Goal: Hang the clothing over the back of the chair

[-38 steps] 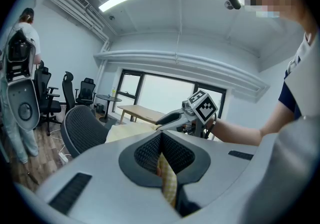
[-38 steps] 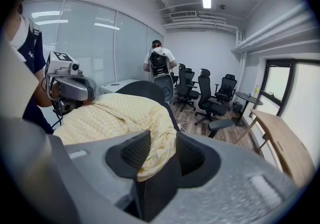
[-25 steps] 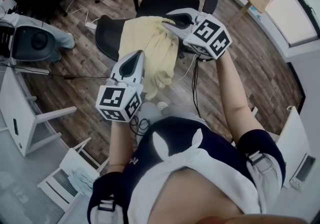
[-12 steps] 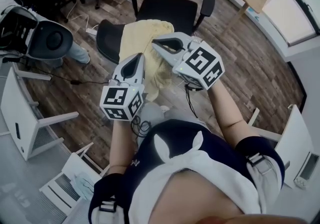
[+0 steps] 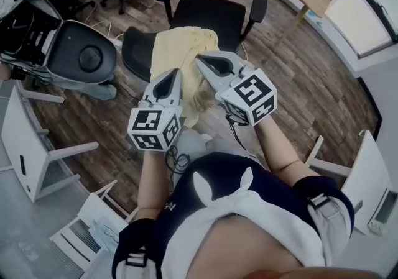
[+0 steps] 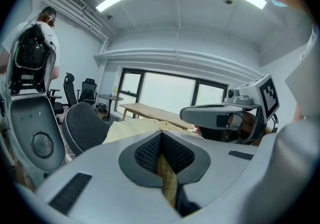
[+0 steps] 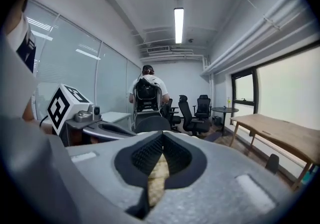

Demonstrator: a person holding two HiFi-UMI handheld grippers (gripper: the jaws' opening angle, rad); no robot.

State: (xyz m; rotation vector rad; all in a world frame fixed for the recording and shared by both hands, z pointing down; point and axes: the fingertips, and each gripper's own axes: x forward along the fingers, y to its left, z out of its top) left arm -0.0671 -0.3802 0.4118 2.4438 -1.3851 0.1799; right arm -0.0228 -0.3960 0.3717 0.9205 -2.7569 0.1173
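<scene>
Draping appears to be the step in hand. The pale yellow clothing lies across the back of the black mesh office chair, and a bunched part of it hangs down the near side toward the person. The left gripper and right gripper sit just beside each other at that hanging part. Each has its jaws pressed together on a fold of the yellow fabric, which shows as a thin strip between the pads in both gripper views. The next move probably calls for drawing the two pinched folds apart to spread the cloth evenly before letting go. The garment looks soft, thin and crumpled.
</scene>
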